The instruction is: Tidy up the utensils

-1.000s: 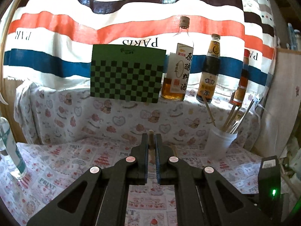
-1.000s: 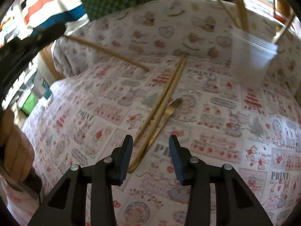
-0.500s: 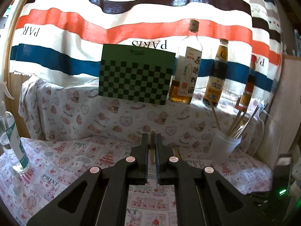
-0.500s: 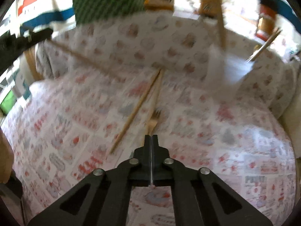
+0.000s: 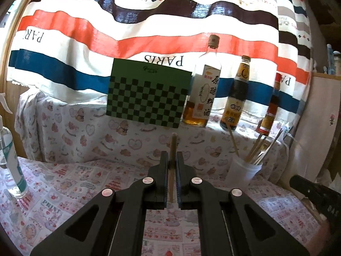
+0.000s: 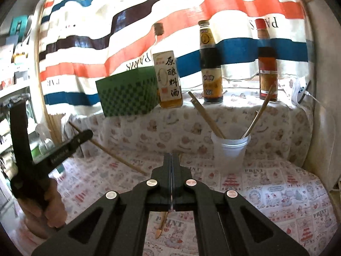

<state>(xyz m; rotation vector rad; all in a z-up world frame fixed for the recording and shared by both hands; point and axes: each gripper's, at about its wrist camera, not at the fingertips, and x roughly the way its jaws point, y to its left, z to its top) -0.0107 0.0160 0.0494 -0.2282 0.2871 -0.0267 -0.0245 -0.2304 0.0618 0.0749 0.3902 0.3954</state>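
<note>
— Backdrop?
— Striped fabric hanging [image 5: 149, 32], lettered PARIS; patterned tablecloth [image 6: 266, 192], printed PRINT; clear glass bottle [image 6: 168, 79], labelled 原酿料酒.
— Target?
— Translucent plastic cup [image 6: 231, 149] stood ahead-right of right gripper [image 6: 171, 156], the nearer one, clenched on slim gold utensil [image 6: 161, 224], axis along fingers. Left gripper [image 5: 172, 155] clamped wooden chopstick [image 5: 173, 143].

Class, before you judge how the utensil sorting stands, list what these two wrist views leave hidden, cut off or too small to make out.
- Right wrist view: the right gripper hides most of the utensil it holds; only a handle end shows below.
- Left wrist view: the left gripper covers part of its chopstick.
- Both views: how many utensils stand in the plastic cup is unclear; they overlap.
- Left wrist view: the spray bottle is cut by the frame edge.
</note>
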